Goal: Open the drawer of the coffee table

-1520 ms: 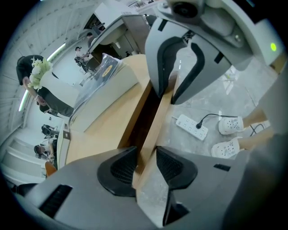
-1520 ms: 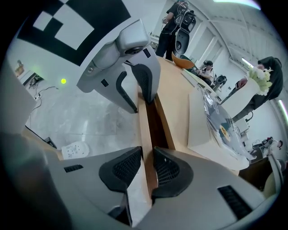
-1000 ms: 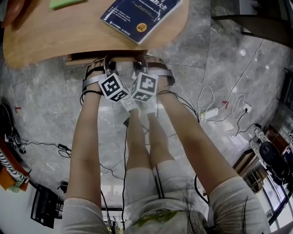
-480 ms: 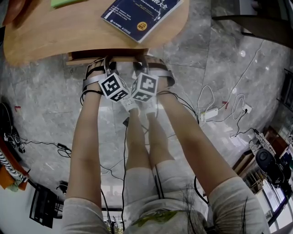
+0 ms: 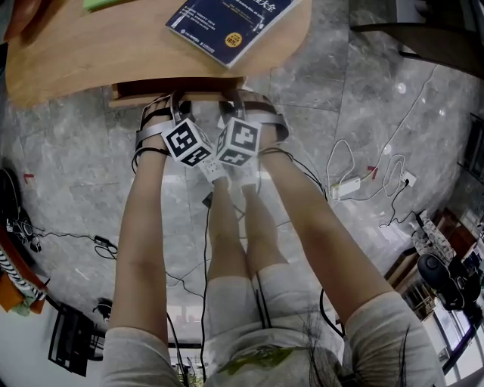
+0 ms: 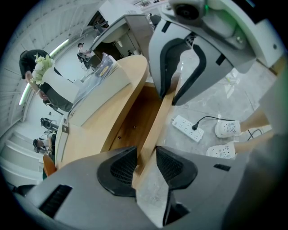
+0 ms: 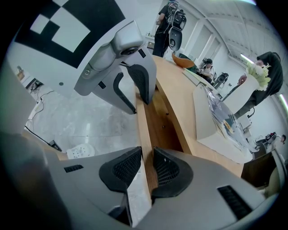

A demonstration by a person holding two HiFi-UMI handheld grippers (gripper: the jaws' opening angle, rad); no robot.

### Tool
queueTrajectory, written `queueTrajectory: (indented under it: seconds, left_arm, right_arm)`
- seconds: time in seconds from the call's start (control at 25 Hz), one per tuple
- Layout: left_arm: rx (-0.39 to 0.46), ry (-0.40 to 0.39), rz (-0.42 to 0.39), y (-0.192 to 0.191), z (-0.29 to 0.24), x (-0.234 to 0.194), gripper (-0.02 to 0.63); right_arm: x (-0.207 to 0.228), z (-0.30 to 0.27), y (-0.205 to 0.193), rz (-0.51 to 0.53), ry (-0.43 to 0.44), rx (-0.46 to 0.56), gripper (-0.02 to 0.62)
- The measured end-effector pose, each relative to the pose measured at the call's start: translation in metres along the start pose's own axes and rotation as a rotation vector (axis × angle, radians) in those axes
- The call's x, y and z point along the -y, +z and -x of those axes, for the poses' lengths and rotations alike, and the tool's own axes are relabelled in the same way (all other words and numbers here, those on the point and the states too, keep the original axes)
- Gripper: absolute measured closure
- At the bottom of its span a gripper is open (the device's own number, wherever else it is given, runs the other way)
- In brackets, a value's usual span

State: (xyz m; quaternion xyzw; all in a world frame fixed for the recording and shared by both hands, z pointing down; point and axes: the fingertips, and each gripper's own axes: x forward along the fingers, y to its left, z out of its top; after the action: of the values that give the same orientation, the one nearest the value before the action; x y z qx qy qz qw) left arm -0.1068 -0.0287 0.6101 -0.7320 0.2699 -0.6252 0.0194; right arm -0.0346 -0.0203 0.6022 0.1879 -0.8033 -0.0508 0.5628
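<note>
The wooden coffee table (image 5: 91,53) fills the top of the head view. Its drawer (image 5: 151,92) sticks out a little from under the top's near edge. Both grippers point down at the drawer's front panel, side by side. My left gripper (image 5: 176,104) is shut on the panel's top edge (image 6: 155,130), the wood passing between its dark pads (image 6: 118,168). My right gripper (image 5: 236,102) grips the same panel (image 7: 143,130) a little further right, pads (image 7: 166,170) on both faces. Each gripper view shows the other one on the edge: the right gripper (image 6: 171,95) and the left gripper (image 7: 138,105).
A dark blue book (image 5: 231,26) and a green thing (image 5: 110,6) lie on the table top. On the grey marble floor are a white power strip (image 5: 348,187), loose cables (image 5: 393,174) and the person's white slippers (image 6: 227,128). People stand in the background (image 7: 168,22).
</note>
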Motion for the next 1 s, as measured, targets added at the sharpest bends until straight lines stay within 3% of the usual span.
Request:
queueTrajectory:
  seconds: [1.0]
  left_arm:
    - [0.011,0.011,0.010,-0.006,0.005,0.012,0.469]
  right_arm:
    - [-0.014,0.003,-0.002,-0.004,0.009,-0.003,0.502]
